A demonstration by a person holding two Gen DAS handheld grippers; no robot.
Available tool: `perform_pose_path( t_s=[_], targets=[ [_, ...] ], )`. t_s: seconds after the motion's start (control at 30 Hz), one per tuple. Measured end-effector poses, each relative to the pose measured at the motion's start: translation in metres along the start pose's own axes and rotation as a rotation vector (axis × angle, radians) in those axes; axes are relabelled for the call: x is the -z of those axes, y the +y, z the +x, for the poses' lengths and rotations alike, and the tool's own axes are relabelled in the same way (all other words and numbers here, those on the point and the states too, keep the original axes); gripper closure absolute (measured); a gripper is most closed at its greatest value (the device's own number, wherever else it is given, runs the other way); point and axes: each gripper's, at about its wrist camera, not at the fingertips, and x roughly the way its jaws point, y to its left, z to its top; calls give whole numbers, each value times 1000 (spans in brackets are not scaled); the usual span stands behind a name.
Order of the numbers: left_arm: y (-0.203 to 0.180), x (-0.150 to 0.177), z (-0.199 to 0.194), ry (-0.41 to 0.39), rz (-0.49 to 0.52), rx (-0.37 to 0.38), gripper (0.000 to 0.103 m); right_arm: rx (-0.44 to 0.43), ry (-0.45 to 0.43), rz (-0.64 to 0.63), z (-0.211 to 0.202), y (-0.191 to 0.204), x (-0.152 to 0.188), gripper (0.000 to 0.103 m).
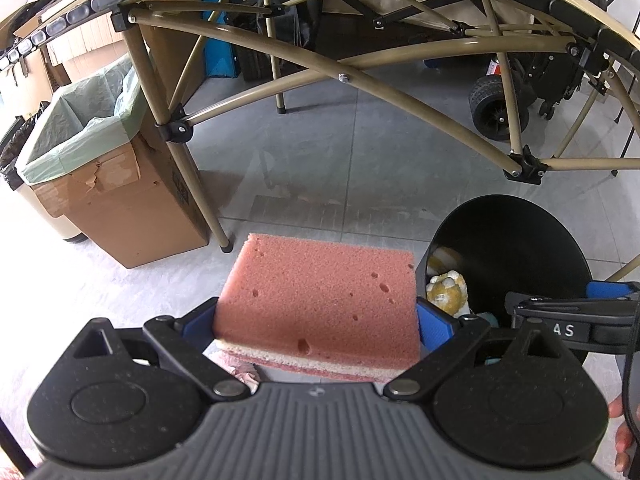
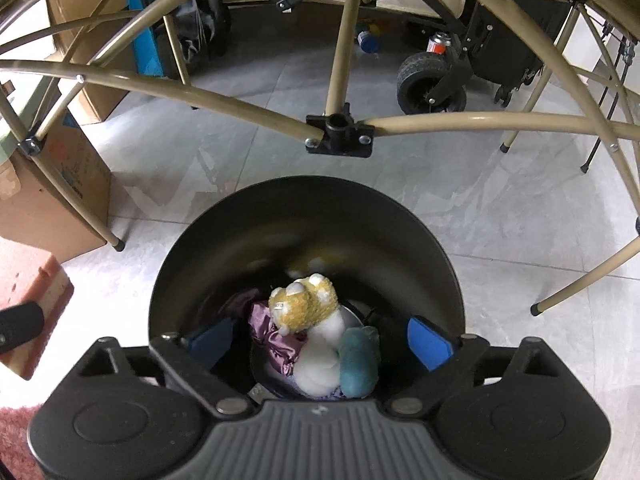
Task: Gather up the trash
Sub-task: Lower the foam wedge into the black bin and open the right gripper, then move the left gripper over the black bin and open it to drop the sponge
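Off to the far left of the left jaws stands a cardboard box (image 1: 120,200) lined with a green bag (image 1: 80,120), beside a leg of the folding frame (image 1: 184,160). The left gripper (image 1: 316,316) has its jaws pinching a pink sponge (image 1: 320,296) by its two short sides, so the sponge's long axis runs straight across the gap between them, its broad face up. To the right of these jaws, near but not under them, sits the black bin (image 1: 520,240); the sponge must travel rightward to clear the rim. The right gripper (image 2: 320,340) hovers directly over that bin (image 2: 180,260), its jaws spread and holding nothing, with a plush toy (image 2: 304,300), purple wrapper (image 2: 276,340) and a teal object (image 2: 358,360) lying ahead of them inside. The teal item is probably another soft toy, though the shadow hides its shape. The sponge's underside and the bin's floor are out of sight.
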Motion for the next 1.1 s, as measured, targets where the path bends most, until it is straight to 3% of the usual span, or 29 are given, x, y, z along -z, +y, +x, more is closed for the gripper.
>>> perform_pose_path(
  t_s=[0.53, 0.8, 1.1],
  targets=[
    [-11, 2, -6, -6, 14, 33, 5, 36, -70, 53, -54, -30, 7, 0],
    [-36, 8, -14, -13, 57, 74, 5, 27, -146, 123, -100, -60, 11, 0],
    [-71, 13, -20, -8, 109, 122, 5, 82, -155, 180, -123, -100, 25, 0]
  ],
)
